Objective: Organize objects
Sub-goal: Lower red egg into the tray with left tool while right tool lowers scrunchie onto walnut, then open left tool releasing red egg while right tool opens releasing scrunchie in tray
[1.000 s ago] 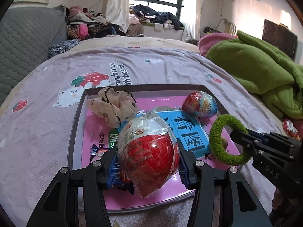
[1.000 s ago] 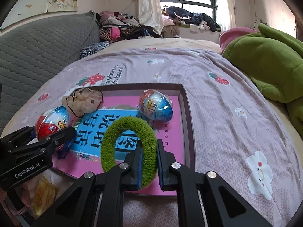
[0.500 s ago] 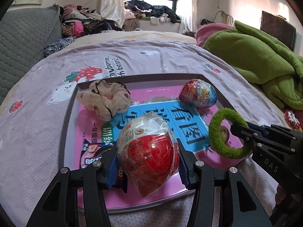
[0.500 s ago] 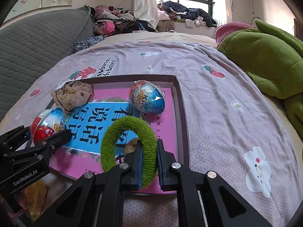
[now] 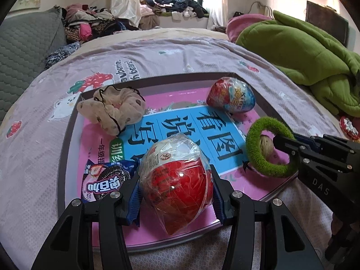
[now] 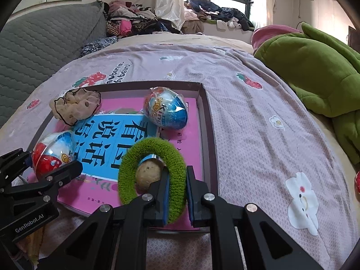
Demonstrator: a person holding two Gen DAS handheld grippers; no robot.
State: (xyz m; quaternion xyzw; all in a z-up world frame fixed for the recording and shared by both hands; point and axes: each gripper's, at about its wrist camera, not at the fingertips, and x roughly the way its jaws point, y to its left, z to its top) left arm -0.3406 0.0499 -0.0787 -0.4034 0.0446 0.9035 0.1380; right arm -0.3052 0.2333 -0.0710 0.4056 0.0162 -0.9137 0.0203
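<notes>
My left gripper (image 5: pixel 176 190) is shut on a red and white wrapped toy egg (image 5: pixel 176 186), held low over the near left part of the shallow box (image 5: pixel 67 135). The same egg (image 6: pixel 52 153) shows at the left of the right wrist view. My right gripper (image 6: pixel 176 193) is shut on a fuzzy green hair ring (image 6: pixel 153 171), over the box's near right part; the ring (image 5: pixel 267 146) frames a small tan ball (image 6: pixel 148 174). A second, blue egg (image 6: pixel 166 110) lies at the box's far right. A beige scrunchie (image 5: pixel 112 109) sits at its far left.
A pink and blue book (image 5: pixel 202 130) lines the box, with a cookie packet (image 5: pixel 105 180) at its near left. The box lies on a lilac bedspread (image 6: pixel 258 123). A green blanket (image 6: pixel 315 72) is heaped at the right, and a grey quilted headboard (image 6: pixel 40 45) stands at the left.
The left gripper has sunk with the egg toward the box, and the cookie packet now shows beside it. The right gripper tilted a little, bringing the tan ball into view inside the ring.
</notes>
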